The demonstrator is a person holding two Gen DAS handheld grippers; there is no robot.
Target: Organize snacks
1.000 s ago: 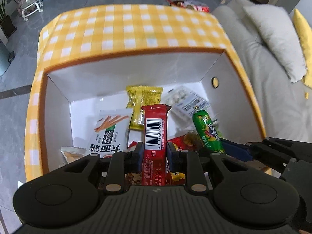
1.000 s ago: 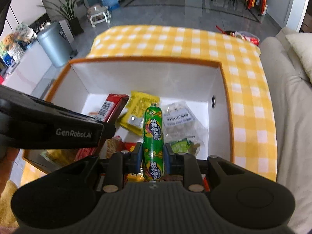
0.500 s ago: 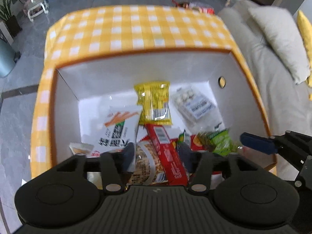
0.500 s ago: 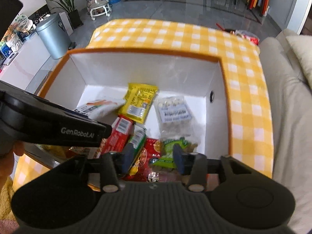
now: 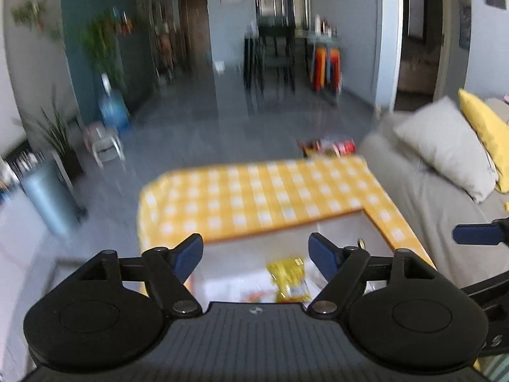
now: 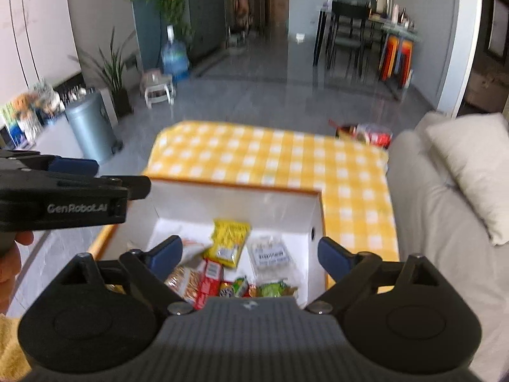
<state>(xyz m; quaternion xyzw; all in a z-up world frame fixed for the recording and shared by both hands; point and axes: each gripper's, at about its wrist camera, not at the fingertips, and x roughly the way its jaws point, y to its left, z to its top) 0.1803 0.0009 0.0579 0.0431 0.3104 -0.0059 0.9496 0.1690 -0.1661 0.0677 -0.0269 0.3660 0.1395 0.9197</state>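
Grey tiled floor (image 6: 270,95) runs back to a dining set, with a grey sofa (image 6: 445,238) and pale cushion (image 6: 470,165) along the right; both views are motion-blurred. We see a yellow-and-white checked tablecloth (image 6: 270,159) in front of the sofa, and sitting in it a white open-topped box (image 6: 238,203) with an orange rim, which holds the snacks. From the right wrist view we count a yellow packet (image 6: 229,243) lying flat near the middle of the box floor, a clear bag with a white label (image 6: 272,256) just right of it, a red bar (image 6: 208,281) and a wheat-coloured biscuit pack (image 6: 183,283) toward the near wall, plus a green wrapper (image 6: 273,288) and smaller bits we can't identify. More snack packets (image 6: 366,133) sit at the far right corner of the cloth, well apart from the box. Our right gripper (image 6: 249,254) hangs over the box, jaws opening wide, nothing between the pads. Our left gripper (image 5: 256,253) is likewise opening with nothing between its fingers; its camera looks across the cloth into the room and catches only the box's far edge and the yellow packet (image 5: 288,278). In the right view the left gripper's body (image 6: 63,194) crosses the left edge, a hand (image 6: 12,264) below it. Bin (image 6: 89,130), water bottle (image 6: 174,57) and potted plants stand at the left wall.
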